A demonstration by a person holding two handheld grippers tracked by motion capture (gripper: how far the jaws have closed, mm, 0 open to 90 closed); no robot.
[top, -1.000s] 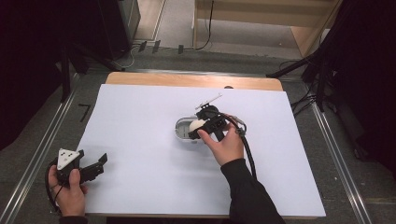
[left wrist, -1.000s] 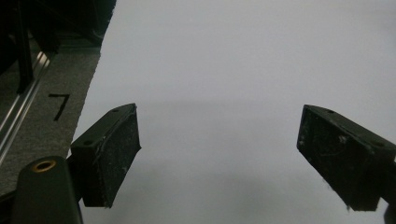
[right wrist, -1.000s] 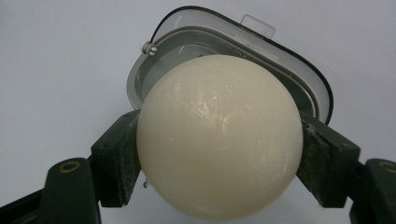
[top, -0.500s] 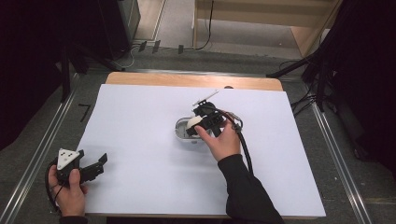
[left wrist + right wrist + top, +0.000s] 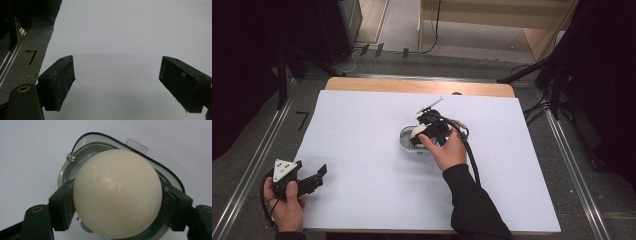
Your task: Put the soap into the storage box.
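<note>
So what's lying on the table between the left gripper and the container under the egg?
Nothing: in the high view, only bare white table separates the left gripper from the container.

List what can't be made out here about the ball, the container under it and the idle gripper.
- Container floor: hidden by the cream ball in the right gripper view.
- Whether the ball touches the container: undecidable; the right gripper and hand cover it in the high view.
- Left gripper body: cut off by the bottom edge in its own view.
</note>
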